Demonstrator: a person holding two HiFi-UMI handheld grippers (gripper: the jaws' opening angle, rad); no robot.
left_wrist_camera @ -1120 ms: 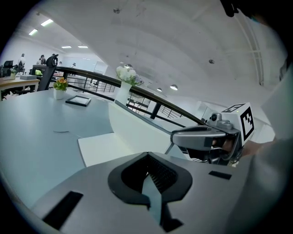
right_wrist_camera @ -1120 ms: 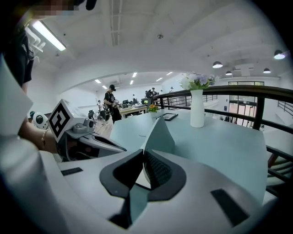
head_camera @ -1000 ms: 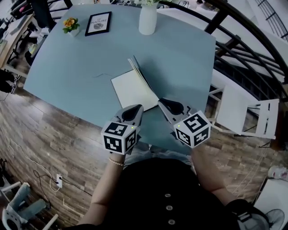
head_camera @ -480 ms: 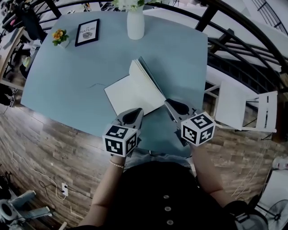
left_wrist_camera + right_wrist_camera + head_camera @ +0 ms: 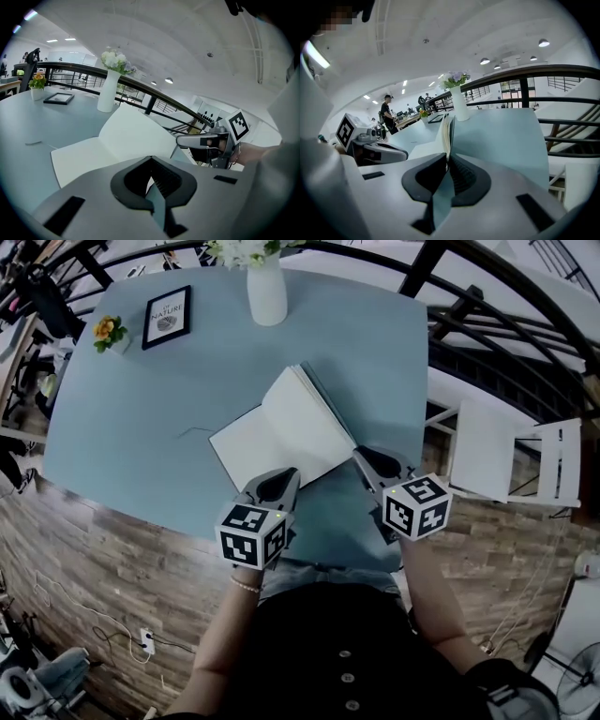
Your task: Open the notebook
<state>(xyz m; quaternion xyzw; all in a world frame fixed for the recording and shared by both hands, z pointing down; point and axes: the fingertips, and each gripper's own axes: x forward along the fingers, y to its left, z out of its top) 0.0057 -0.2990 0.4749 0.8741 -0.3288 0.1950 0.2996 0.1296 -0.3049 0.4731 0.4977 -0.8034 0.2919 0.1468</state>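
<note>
Half-open notebook (image 5: 281,432) lies on the counter (image 5: 131,418), near-right of centre: left pg flat, right stack w/ cover tilted up. Right hand-held gripper (image 5: 360,454) pinches the raised stack's near corner, jaws easing apart w/ pages betw. them, prob. to let it fall right. Left hand-held gripper (image 5: 284,474), jaws together & empty, sits at the flat pg's near edge, likely to stop the book sliding or flipping back.

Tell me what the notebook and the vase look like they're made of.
The notebook: paper, matte off-white; thin sheets stand fanned at the spine. The vase: probably glazed ceramic, smooth, opaque white with a soft sheen; plastic can't be ruled out.
</note>
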